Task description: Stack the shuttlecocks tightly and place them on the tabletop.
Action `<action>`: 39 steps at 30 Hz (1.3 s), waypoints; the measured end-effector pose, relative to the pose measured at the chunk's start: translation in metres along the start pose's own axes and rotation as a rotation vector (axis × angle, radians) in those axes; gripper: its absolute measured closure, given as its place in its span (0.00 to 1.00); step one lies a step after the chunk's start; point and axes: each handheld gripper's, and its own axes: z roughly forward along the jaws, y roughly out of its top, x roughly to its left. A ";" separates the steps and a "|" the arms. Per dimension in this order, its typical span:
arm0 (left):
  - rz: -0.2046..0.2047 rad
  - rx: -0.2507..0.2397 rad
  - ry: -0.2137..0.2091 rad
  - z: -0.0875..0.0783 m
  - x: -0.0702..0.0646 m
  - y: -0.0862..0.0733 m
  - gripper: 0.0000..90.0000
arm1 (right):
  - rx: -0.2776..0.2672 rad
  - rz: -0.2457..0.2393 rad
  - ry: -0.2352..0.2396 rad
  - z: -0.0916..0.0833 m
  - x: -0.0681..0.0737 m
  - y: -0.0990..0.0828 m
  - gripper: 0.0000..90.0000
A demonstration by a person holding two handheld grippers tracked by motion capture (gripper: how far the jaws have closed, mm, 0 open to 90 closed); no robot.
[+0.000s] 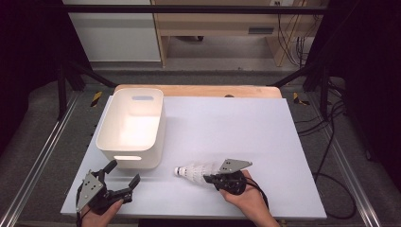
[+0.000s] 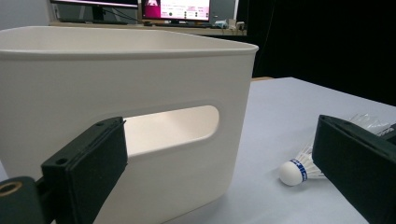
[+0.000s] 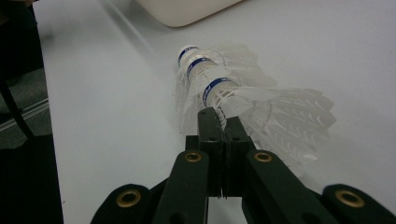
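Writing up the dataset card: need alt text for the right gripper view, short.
The right gripper, jaws shut, pinches the feather skirt of a nested stack of white shuttlecocks with blue-banded corks, lying on a pale table. A corner of a white bin sits beyond them at the top edge.

1. The bin [image 1: 131,127] sits on the counter [image 1: 246,123] — left half, toward the far edge.
2. The stacked shuttlecocks [image 1: 195,172] lie on the counter — right of the bin, nearer the person.
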 end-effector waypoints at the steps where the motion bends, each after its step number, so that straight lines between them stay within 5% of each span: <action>1: 0.000 0.000 0.000 0.000 0.000 0.000 0.04 | 0.000 0.000 0.000 0.001 0.000 0.000 1.00; 30: -0.005 -0.002 0.000 0.000 0.000 0.000 0.04 | 0.007 -0.047 -0.019 0.009 0.004 0.006 0.99; 39: -0.006 -0.001 -0.002 0.001 0.000 0.000 0.04 | 0.050 -0.097 -0.038 0.014 0.007 0.006 0.98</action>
